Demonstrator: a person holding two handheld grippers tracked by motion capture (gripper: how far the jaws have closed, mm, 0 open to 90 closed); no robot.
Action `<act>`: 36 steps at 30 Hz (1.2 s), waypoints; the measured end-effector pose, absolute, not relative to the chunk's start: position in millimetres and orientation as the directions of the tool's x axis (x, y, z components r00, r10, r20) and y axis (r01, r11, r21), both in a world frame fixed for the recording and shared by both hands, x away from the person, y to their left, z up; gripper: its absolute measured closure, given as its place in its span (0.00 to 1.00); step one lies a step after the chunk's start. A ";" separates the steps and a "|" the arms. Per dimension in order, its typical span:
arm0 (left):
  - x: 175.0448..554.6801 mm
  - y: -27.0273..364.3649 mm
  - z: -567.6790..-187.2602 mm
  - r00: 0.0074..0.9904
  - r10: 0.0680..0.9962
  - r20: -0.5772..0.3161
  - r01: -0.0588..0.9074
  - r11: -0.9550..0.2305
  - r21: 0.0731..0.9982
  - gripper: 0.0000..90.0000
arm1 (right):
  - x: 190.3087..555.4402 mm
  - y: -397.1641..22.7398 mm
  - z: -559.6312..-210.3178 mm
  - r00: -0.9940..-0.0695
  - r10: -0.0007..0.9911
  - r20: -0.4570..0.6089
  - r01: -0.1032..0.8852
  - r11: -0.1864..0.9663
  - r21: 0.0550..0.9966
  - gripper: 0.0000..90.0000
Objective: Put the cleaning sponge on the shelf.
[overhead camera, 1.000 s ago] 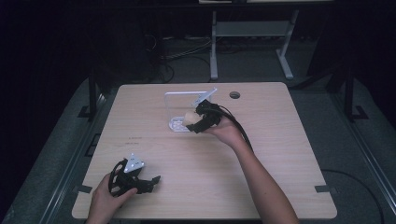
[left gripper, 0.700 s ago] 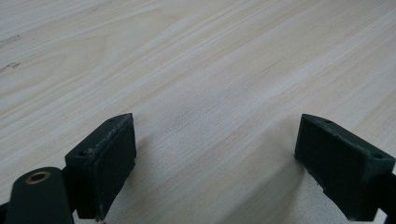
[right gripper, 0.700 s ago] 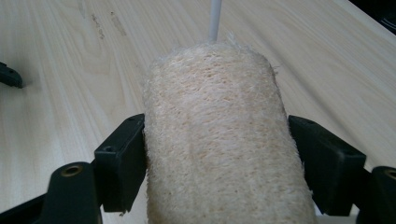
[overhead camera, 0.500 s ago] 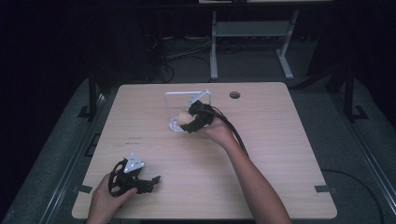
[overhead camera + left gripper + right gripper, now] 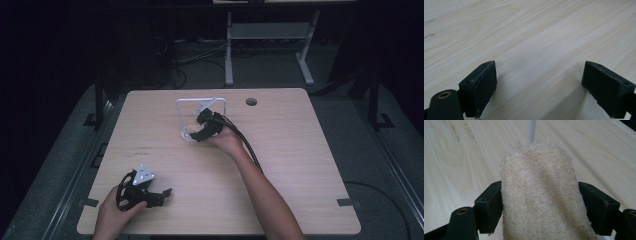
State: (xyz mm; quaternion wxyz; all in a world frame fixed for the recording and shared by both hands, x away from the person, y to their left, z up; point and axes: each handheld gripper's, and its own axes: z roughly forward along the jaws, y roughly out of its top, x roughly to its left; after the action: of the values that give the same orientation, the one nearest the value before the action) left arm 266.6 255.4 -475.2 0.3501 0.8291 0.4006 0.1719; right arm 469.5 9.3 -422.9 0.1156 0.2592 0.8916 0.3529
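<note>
From above, the right tongs (image 5: 200,131) have slid leftward across the pale wooden tabletop (image 5: 300,165) since a second ago, now sitting low against the white wire-frame stand (image 5: 181,116); the left tongs (image 5: 159,194) rest unmoved near the front edge.

In the left gripper view, those tongs gape wide over bare wood, holding nothing.

In the right gripper view, the jaws clamp a fuzzy cream-coloured towel roll (image 5: 541,197), a white rod (image 5: 531,131) just beyond it, so placing it at the stand looks likely.
</note>
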 end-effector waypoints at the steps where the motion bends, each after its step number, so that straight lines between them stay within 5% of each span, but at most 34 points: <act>1: 266.6 255.4 -475.2 0.620 0.785 0.005 0.544 -0.434 0.718 0.13 | 469.5 9.3 -422.9 -0.839 0.544 -0.023 0.381 0.617 0.689 0.26; 36: 266.7 255.3 -475.2 0.620 0.785 0.005 0.543 -0.434 0.719 0.13 | 482.3 19.1 -450.7 -0.817 0.576 -0.013 0.432 0.628 0.647 0.24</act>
State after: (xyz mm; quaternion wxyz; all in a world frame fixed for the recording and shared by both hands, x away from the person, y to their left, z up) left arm 266.7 255.3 -475.2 0.3502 0.8290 0.4006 0.1724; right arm 482.3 19.1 -450.7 0.1099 0.2815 0.8956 0.3265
